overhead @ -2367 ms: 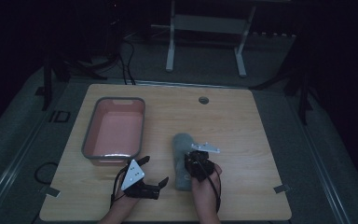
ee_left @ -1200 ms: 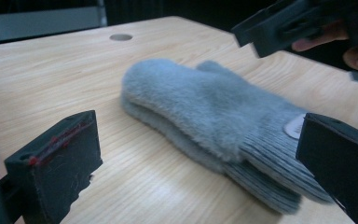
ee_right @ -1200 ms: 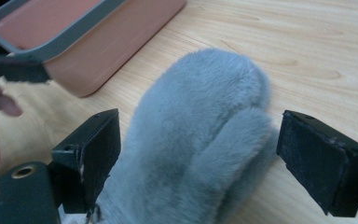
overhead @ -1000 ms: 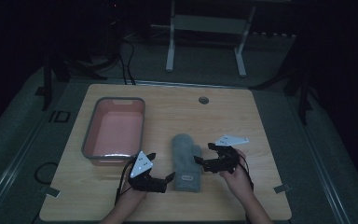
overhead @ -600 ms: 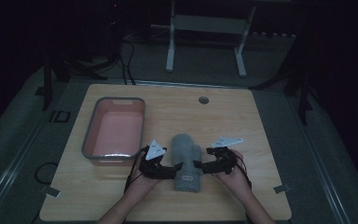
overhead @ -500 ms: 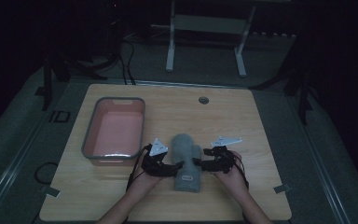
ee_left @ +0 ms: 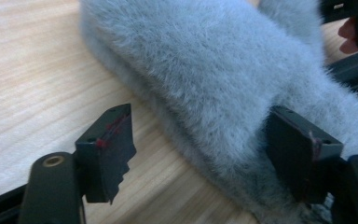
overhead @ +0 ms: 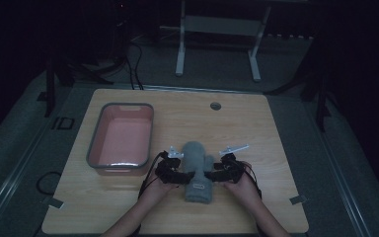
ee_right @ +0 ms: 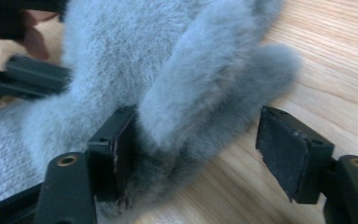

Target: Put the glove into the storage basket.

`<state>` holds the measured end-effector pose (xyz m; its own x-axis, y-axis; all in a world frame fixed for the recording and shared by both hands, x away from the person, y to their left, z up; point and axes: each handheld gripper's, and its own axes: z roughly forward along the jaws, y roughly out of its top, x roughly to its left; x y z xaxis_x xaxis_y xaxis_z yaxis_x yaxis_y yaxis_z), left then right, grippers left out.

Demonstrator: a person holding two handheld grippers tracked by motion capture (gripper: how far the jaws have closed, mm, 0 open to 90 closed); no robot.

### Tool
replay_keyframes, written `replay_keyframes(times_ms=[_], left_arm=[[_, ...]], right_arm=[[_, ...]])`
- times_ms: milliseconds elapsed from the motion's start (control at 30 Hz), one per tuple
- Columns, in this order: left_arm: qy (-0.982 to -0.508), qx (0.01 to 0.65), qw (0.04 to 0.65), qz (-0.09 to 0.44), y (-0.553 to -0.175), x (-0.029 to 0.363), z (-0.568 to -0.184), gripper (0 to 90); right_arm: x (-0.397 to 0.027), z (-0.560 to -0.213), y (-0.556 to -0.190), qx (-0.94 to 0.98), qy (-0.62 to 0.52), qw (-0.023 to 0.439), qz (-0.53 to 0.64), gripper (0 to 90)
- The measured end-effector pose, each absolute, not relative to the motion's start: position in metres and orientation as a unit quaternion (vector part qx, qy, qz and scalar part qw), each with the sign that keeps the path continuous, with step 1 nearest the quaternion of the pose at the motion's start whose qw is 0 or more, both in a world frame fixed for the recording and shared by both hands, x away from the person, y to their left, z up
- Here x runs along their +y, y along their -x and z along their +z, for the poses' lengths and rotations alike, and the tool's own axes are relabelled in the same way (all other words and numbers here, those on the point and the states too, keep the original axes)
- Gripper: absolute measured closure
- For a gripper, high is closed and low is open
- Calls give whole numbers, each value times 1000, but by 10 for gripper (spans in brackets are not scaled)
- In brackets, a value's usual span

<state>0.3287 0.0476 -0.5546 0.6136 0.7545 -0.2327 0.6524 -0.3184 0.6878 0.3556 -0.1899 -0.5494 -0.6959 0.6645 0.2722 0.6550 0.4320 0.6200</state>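
- A fluffy grey mitten with a knitted cuff (overhead: 196, 170) is lying on the light wooden table (overhead: 271, 148), near its front edge, cuff toward the person and rounded tip pointing away; its thumb is sticking out on the right side.
- A pink plastic tub with a grey rim (overhead: 94, 148) is sitting just beside the mitten on the left, apart from it.
- Compared with a second ago, both hands are now drawn in against the mitten: the left gripper (overhead: 177, 174) is flanking the left edge, the right gripper (overhead: 216, 174) the thumb side.
- The left gripper has just been closing and is now standing partly open. In the left gripper view (ee_left: 200, 154) one jaw is pressing into the fur while the other is hanging clear over bare wood, so nothing is clamped yet.
- The right gripper's jaws narrowed, then eased slightly wider. In the right gripper view (ee_right: 205, 154) one pad is touching the fur at the thumb's base and the far pad is standing apart; the thumb is sitting between them, unpinched.
- The high view is dim, so exact contact there is probably unreadable.
- Judgement: the hands are setting up a two-sided grasp; the pinch itself is not yet made, and the mitten is resting flat.
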Motion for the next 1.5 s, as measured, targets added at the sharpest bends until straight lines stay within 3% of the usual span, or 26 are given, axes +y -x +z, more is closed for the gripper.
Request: replay_keyframes(times_ms=[133,333,433,633,1500], left_arm=[[-809,428,400,44,-333,48,-560,317],[-817,401,415,20,-337,46,-563,516],[-814,394,427,-7,-340,47,-565,655],[-814,385,435,-2,-339,46,-563,778],[-806,343,479,48,-339,76,-463,808]], right_arm=[[-187,-549,-357,857,-372,14,356,306],[-185,-550,-357,862,-356,-11,360,568],[-186,-550,-357,859,-357,-22,365,654],[-183,-546,-348,861,-348,13,370,782],[-174,-461,-347,821,-298,26,486,821]])
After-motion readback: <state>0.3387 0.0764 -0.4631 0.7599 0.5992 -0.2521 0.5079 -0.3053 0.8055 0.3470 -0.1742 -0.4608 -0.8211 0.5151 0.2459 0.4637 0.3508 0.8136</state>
